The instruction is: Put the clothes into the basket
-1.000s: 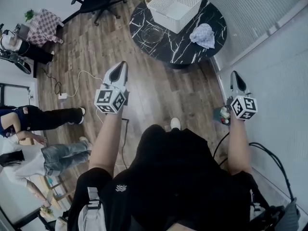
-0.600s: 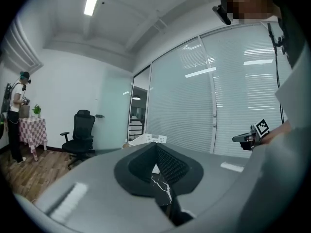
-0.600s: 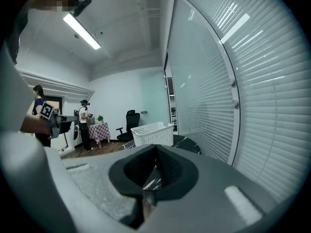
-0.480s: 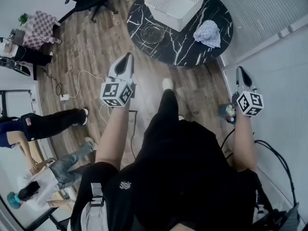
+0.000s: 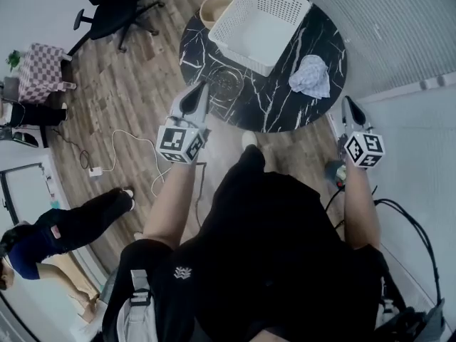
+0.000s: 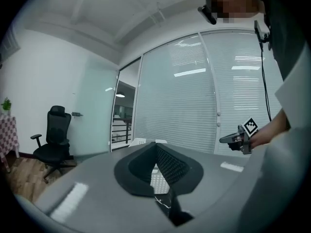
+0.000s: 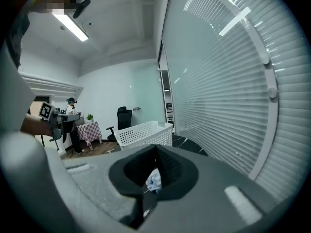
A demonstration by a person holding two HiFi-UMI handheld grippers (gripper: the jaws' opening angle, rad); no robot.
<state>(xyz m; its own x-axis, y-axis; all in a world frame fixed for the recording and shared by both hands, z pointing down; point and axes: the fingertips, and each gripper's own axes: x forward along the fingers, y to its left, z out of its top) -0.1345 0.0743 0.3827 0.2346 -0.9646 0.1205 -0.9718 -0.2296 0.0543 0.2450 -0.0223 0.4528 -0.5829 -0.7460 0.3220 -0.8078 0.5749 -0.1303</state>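
A white slatted basket (image 5: 260, 16) stands on the far side of a round black marble table (image 5: 285, 112). A crumpled pale blue cloth (image 5: 310, 75) lies on the table's right side, apart from the basket. My left gripper (image 5: 201, 85) is shut and empty, its tip over the table's near left edge. My right gripper (image 5: 347, 102) is shut and empty, just off the table's right edge, short of the cloth. In the right gripper view the right gripper (image 7: 156, 147) points at the cloth (image 7: 153, 178), with the basket (image 7: 143, 134) to the left. The left gripper (image 6: 155, 144) aims toward the basket (image 6: 158, 181).
A clear glass bowl (image 5: 226, 83) sits on the table near the left gripper, and a tan object (image 5: 212, 7) lies behind the basket. A black office chair (image 5: 107, 6), a checked-cloth table (image 5: 39, 70), a floor cable (image 5: 117, 144) and a person (image 5: 64, 226) are at the left. Blinds (image 5: 399, 27) line the right.
The table has come nearer in the head view. Both grippers have moved forward to its near edge. The people at the left have shifted.
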